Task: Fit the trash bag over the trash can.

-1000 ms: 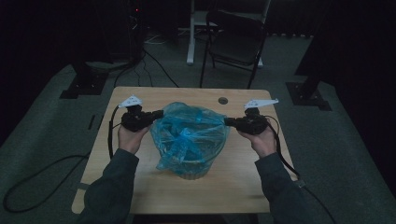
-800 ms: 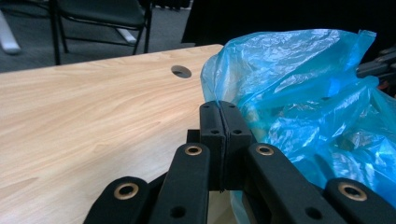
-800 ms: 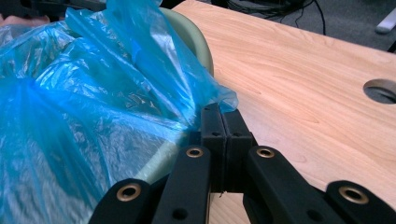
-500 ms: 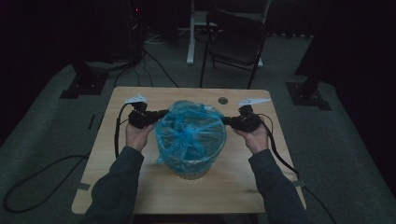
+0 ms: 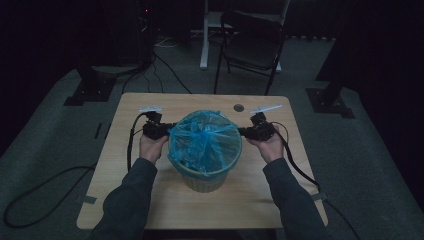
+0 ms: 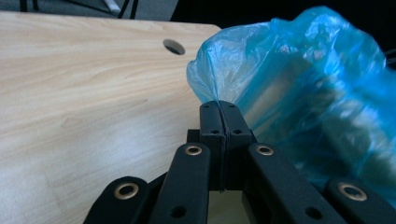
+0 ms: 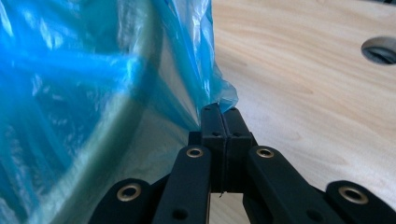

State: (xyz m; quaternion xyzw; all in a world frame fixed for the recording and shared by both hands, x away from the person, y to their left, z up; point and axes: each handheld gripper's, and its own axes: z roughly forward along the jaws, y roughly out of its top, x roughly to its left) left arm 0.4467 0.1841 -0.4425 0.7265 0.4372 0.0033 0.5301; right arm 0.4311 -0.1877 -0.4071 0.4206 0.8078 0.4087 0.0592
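Observation:
A pale round bin [image 5: 205, 181] stands at the middle of the wooden table [image 5: 150, 200]. A thin blue plastic bag [image 5: 204, 142] is stretched over its mouth and hangs down inside. My left gripper [image 5: 169, 131] is at the bin's left rim, shut on the bag's edge [image 6: 205, 91]; the film bunches right at the closed jaw tips [image 6: 219, 103]. My right gripper [image 5: 242, 132] is at the bin's right rim, shut on the bag's edge [image 7: 223, 95] there. The bin's wall [image 7: 135, 140] shows pale through the film.
A round cable hole [image 5: 239, 107] lies in the table behind the bin. A black folding chair [image 5: 250, 45] and stand bases [image 5: 87, 92] sit on the grey floor beyond the table. Cables trail from both grippers over the table sides.
Both grippers have come down and apart with the bag's edge, from above the bin to its rim. The bag, bunched and lifted before, now lies stretched over the bin's mouth.

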